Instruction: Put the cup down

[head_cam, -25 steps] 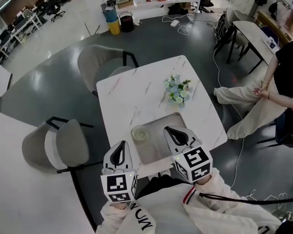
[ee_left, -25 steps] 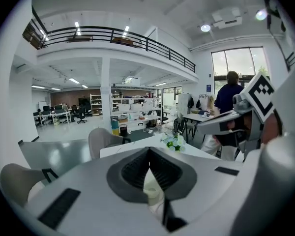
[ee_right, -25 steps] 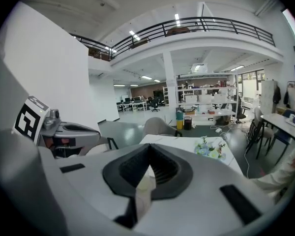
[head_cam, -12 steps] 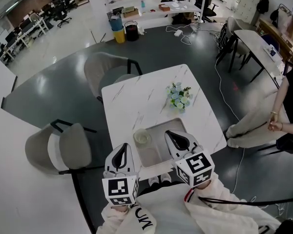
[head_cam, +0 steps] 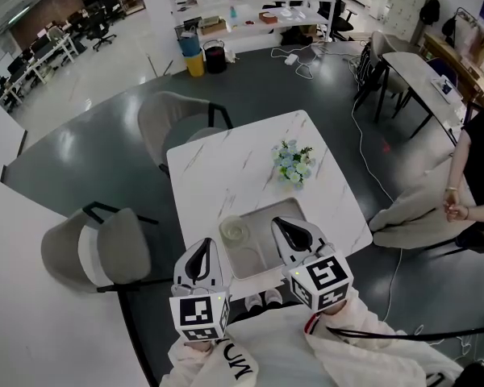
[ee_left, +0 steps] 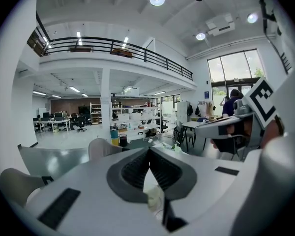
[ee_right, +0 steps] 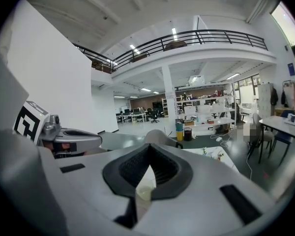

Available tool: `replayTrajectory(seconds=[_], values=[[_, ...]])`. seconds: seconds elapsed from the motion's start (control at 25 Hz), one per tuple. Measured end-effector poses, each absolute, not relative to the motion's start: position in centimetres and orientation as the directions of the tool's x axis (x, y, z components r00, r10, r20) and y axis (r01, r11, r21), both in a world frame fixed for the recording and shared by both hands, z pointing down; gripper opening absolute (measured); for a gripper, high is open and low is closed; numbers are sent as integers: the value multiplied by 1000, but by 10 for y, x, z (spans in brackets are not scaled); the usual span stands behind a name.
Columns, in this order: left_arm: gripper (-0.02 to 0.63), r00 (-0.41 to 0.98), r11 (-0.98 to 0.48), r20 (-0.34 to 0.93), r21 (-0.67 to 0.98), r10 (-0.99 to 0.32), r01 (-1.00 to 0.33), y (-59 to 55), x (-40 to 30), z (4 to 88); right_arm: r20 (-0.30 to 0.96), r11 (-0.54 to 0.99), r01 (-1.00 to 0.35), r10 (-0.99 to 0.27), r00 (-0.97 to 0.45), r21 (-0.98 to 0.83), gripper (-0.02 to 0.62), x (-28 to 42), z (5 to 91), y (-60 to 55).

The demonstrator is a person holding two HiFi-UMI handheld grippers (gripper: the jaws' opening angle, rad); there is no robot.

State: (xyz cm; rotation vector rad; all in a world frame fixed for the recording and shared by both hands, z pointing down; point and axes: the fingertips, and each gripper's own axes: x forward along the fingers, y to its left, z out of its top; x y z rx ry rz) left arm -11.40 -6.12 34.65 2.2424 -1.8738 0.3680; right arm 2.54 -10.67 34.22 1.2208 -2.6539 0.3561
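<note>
Both tongs are shut w/ nothing in them: your left gripper [head_cam: 202, 245] has its jaws pressed together at the tips, and in the left gripper view only a narrow V-shaped gap shows below the meeting point. Same for your right gripper [head_cam: 280, 222]: ribbed pads meet at the tips, nothing clamped. You hold both over the near edge of the white marble table [head_cam: 226, 164], side by side and apart from each other, each pointing across the top and slightly down. The cup [head_cam: 235, 229] is out of your grip. It's a pale, see-through cup standing upright on the table, ahead of and btwn the two grippers and touching neither. It sits at the left edge of a grey rectangular patch [head_cam: 254, 255] on the tabletop; can't tell if that's a tray or a mat, nor whether the cup is on it or just beside it. Each gripper view shows the cup faintly thru the gap under the closed tips. A small bunch of pale flowers [head_cam: 293, 161] stands farther back, right of centre. One grey chair [head_cam: 113, 248] is at the table's left side, another [head_cam: 173, 115] at the far left corner. A seated person [head_cam: 476, 151] is off to the right, well apart from the table.
</note>
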Motion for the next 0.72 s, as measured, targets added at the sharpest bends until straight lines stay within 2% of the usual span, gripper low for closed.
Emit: replayTrajectory(seconds=[0.32,0.72], values=[[11,172,-182,313,-3,-934,-983,-59,-116,350,192,630,-767,-743,-641,-120,5,22,331,-106],[11,169,-180,312,-6,-935,-984,-60,-117,350,204,620,-778,-752,-627,-107,5,24,337,-107]])
